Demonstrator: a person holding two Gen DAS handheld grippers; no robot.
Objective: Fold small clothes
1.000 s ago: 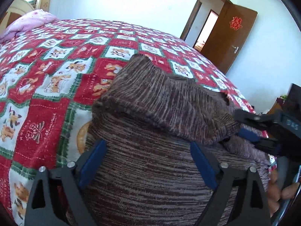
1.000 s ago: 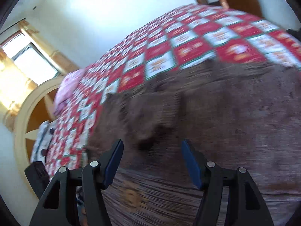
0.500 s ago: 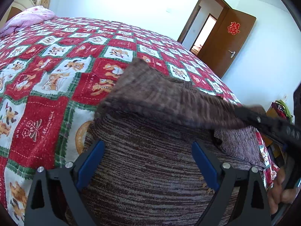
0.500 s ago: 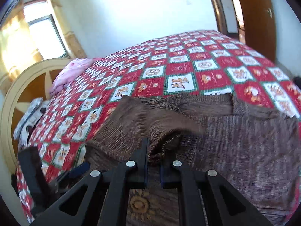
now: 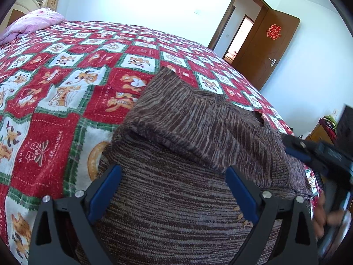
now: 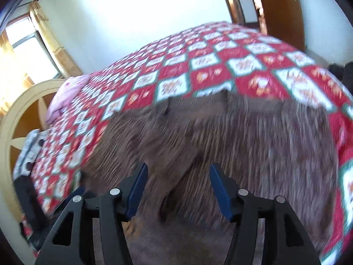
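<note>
- While the brown knitted sweater [image 5: 176,209] lies spread on the bed's red, white and green patchwork quilt [image 5: 55,101], one of its sleeves [image 5: 194,119] is folded across the body of the garment, lying diagonally on top of it.
- Left tongs [image 5: 174,190] hover over the near part of the sweater with their blue-padded fingers [image 5: 106,190] wide apart; knit shows between them, but the pads press on nothing.
- Right tongs [image 6: 178,187] have just been opening, and their blue pads now stand clear of the cloth, so the sleeve is released; the folded sleeve end [image 6: 174,176] lies under the gap between them.
- From the left wrist view, the right tongs appear as a black arm with a blue pad at the right edge, just beside the sleeve's end, with a hand [image 5: 324,216] behind them.
- Much of the right wrist view is blurred, so fine detail of the knit there cannot be told.
- Farther off, a pink pillow [image 5: 33,22] rests at the head of the bed, a brown door [image 5: 269,50] stands open, and a curved headboard [image 6: 19,114] shows beside a curtained window [image 6: 28,48].
</note>
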